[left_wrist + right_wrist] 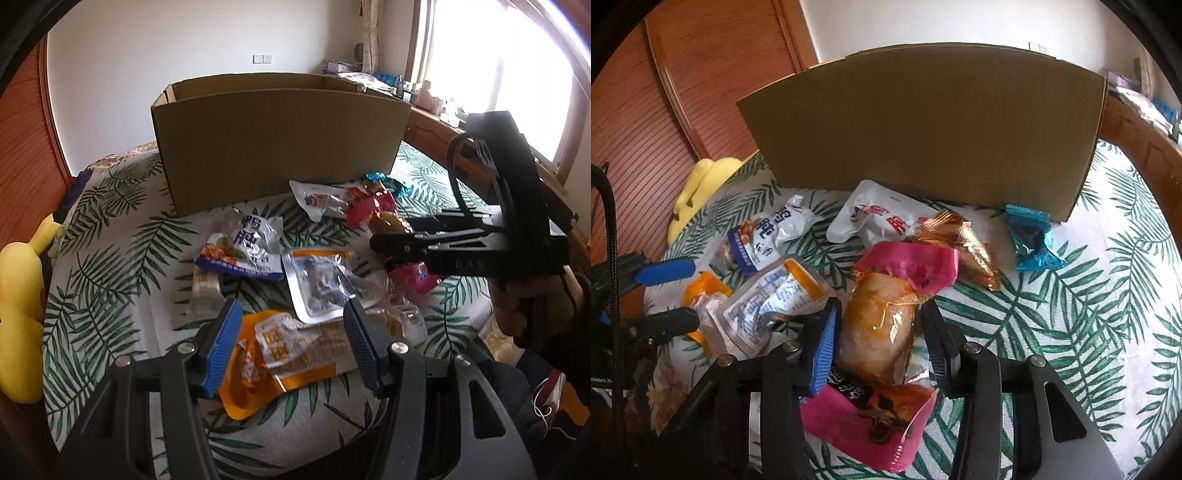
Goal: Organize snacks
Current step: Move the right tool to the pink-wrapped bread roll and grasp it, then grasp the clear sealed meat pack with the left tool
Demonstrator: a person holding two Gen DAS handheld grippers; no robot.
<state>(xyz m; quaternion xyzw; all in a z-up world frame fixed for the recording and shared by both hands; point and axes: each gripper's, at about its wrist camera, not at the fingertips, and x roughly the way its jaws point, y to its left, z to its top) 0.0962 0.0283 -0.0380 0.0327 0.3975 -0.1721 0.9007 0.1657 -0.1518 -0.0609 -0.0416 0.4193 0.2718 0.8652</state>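
Observation:
A heap of snack packets lies on a leaf-print bedspread (pixel 110 258) in front of an open cardboard box (pixel 277 140) (pixel 923 129). My left gripper (pixel 291 323) hangs open just above an orange packet (pixel 258 373), its blue pads (pixel 223 343) on either side and not touching it. My right gripper (pixel 879 336) is shut on a clear packet with pink ends (pixel 879 325) that holds a yellow-brown piece of food. In the left wrist view the right gripper (pixel 391 243) comes in from the right, over the pile.
Around lie a white-and-blue packet (pixel 768 232), a silver packet with orange edges (pixel 325 280), a white packet with red print (pixel 875 214), a gold wrapper (pixel 964 247) and a blue wrapper (pixel 1030 240). A yellow plush toy (pixel 22 295) sits at the bed's left edge.

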